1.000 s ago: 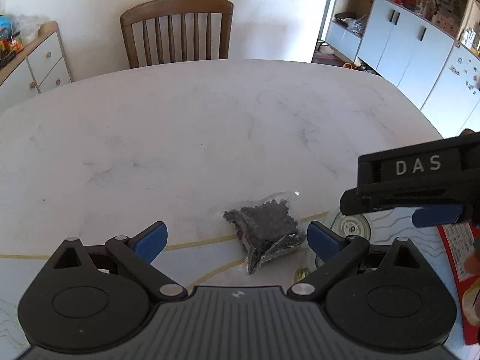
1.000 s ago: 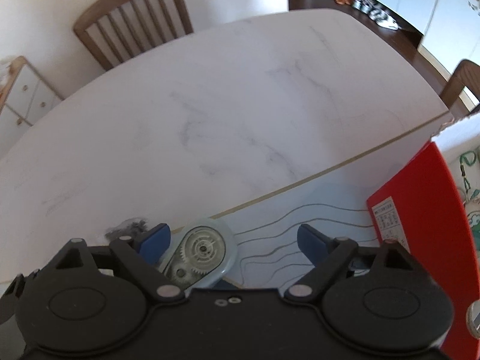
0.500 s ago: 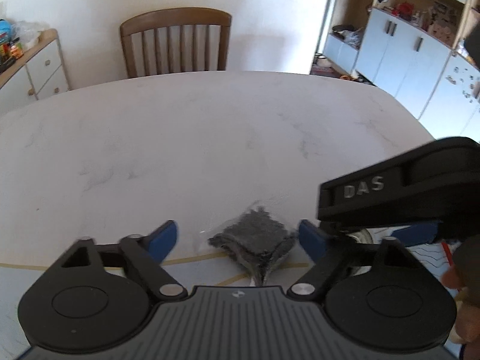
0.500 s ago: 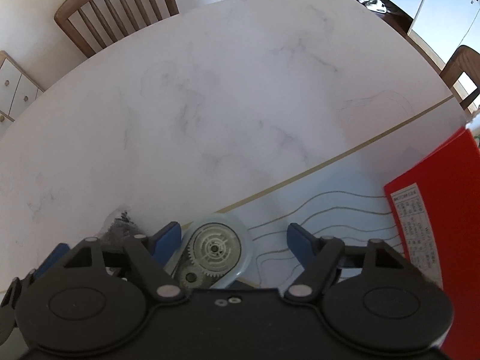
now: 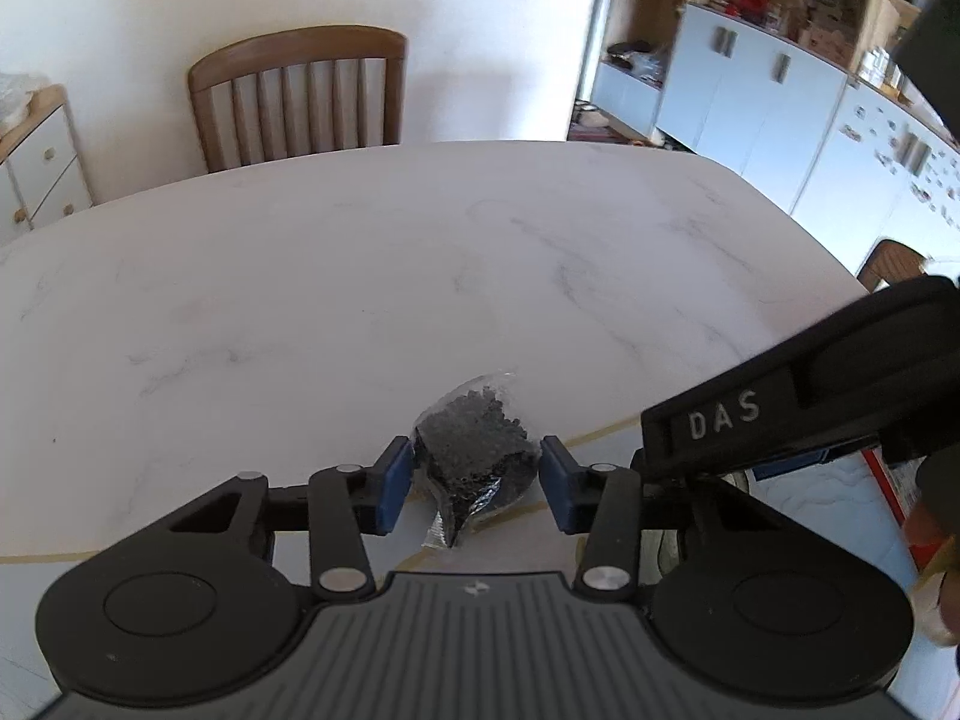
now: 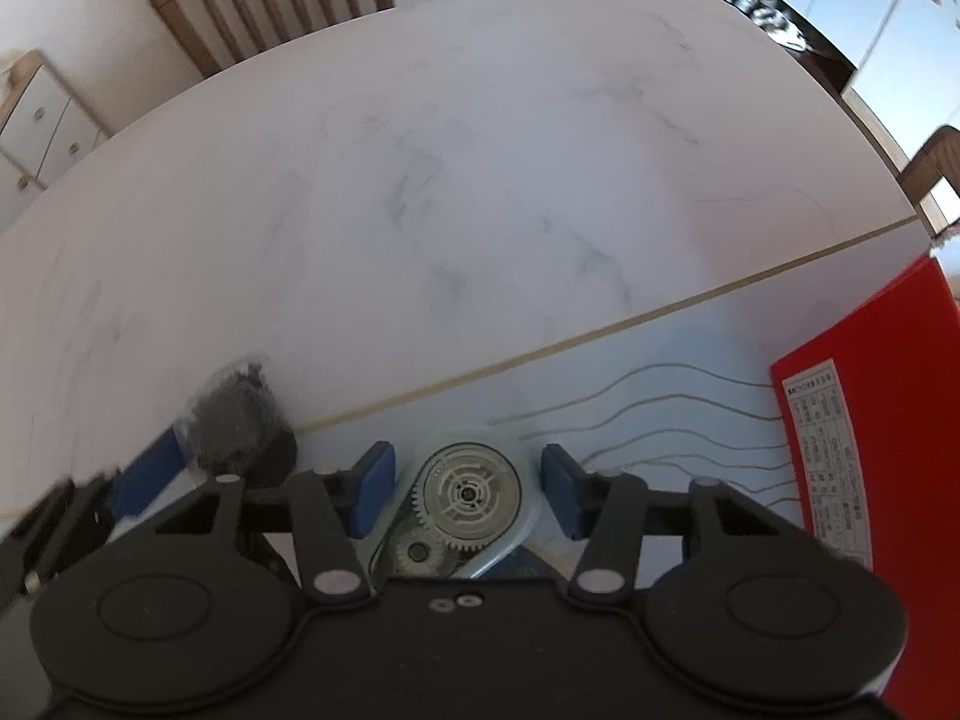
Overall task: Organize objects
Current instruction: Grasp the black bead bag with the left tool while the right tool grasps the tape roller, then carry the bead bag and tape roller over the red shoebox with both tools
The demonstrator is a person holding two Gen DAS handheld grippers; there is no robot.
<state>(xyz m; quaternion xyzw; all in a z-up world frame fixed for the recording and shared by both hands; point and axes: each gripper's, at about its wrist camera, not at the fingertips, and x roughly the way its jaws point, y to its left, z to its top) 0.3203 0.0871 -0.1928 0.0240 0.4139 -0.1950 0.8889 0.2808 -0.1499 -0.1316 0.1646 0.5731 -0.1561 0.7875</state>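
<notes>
**Two grippers, two objects at the mat's gold edge**

Two hand-held grippers work side by side at the near end of the white marble-look table (image 5: 420, 252). My left gripper (image 5: 474, 483) has its blue pads (image 5: 393, 483) standing apart on either side of a small clear plastic bag of black beads (image 5: 474, 450); the left pad looks to be at the bag's side, though I cannot tell whether it is touching, and the right pad shows a narrow gap. The bag lies across the gold border line of a pale blue mat with wavy grey lines (image 6: 660, 414), partly on bare tabletop.

My right gripper (image 6: 468, 489) also has its pads apart, flanking a translucent light-blue correction tape dispenser with visible white gears (image 6: 465, 495) that rests on the mat; gaps show on both sides of it. In the right wrist view the bead bag (image 6: 231, 414) sits just beside the dispenser, to its left.

A red box with a white printed label (image 6: 870, 396) lies on the mat near the table's right edge, well apart from the dispenser. Beyond both objects the tabletop runs bare to its far rounded edge, where a brown wooden slat-back chair (image 5: 300, 96) stands against the wall.
</notes>
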